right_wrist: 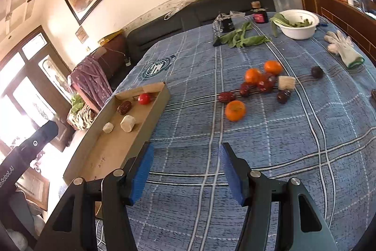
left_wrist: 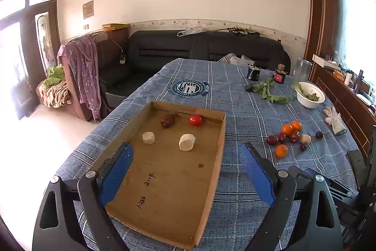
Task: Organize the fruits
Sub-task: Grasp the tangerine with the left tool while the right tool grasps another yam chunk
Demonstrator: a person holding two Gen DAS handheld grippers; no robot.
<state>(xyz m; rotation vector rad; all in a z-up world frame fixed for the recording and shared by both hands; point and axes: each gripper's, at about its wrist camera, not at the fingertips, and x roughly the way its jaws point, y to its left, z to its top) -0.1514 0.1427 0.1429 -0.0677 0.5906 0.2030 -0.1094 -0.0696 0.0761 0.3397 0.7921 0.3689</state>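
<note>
A shallow cardboard tray (left_wrist: 211, 180) (right_wrist: 162, 95) lies on the blue plaid tablecloth. In it are a red tomato (left_wrist: 196, 120) (right_wrist: 144, 98), a dark red date (left_wrist: 167, 121) (right_wrist: 124, 107) and two pale chunks (left_wrist: 186, 142) (right_wrist: 128, 123). To its right lies a loose cluster of oranges (left_wrist: 281, 150) (right_wrist: 235, 110), dates (right_wrist: 226, 97) and a pale chunk (right_wrist: 286, 82). My left gripper (left_wrist: 188, 171) is open and empty above the tray's near half. My right gripper (right_wrist: 186, 168) is open and empty over bare cloth, short of the cluster.
A white bowl of greens (left_wrist: 310, 95) (right_wrist: 298, 24), loose leaves (right_wrist: 242, 38), a dark jar (right_wrist: 260, 15), a clear cup (left_wrist: 303, 68) and a white glove (right_wrist: 344, 48) sit at the table's far right. A dark plum (right_wrist: 317, 72) lies apart. A black sofa (left_wrist: 188, 48) stands behind.
</note>
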